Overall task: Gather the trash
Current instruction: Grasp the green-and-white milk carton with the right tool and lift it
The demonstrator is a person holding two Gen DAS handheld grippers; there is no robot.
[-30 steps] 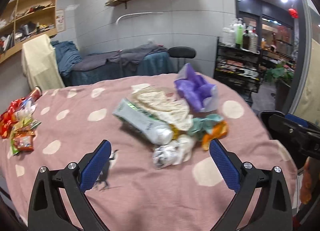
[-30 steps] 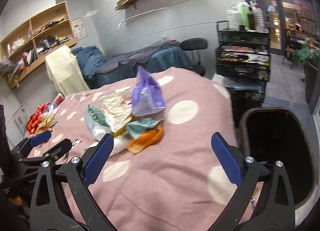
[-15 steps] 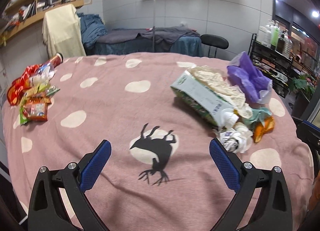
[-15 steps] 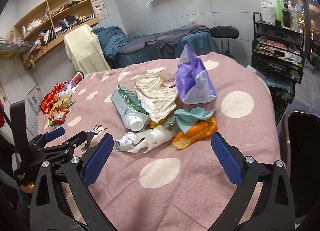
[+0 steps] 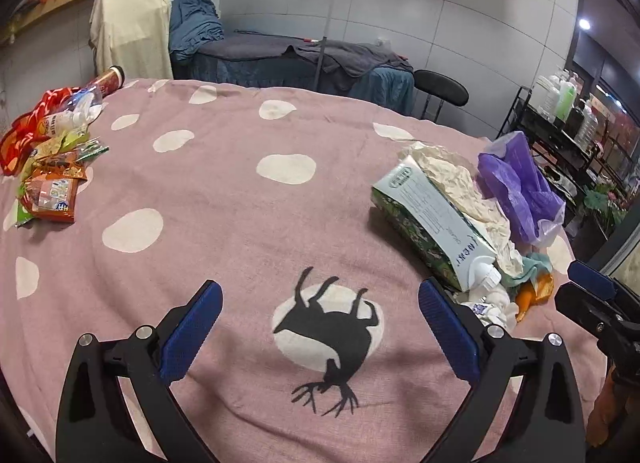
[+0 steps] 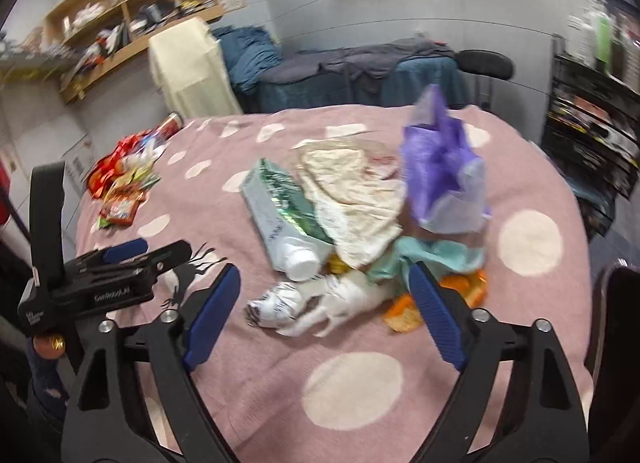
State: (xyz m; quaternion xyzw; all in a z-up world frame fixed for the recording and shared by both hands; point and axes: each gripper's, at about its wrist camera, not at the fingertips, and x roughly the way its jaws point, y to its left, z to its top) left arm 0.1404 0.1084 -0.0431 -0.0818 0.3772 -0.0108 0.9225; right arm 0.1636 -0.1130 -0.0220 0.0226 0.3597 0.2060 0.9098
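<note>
Jaws of right gripper (image 6: 324,313) closing, ungripped, around crumpled white wrapper (image 6: 320,303); left gripper (image 5: 320,327) spread, empty.

The left gripper (image 5: 320,319) hangs with jaws spread wide over a pink spotted cloth (image 5: 224,223), nothing between its blue pads but a black deer print (image 5: 332,331). Just beyond its right finger lies the trash pile: a green carton (image 5: 432,223), crumpled paper (image 5: 452,179), a purple bag (image 5: 520,191) (tallest of the lot). Snack packets (image 5: 48,179) sit far off to its left.
</note>
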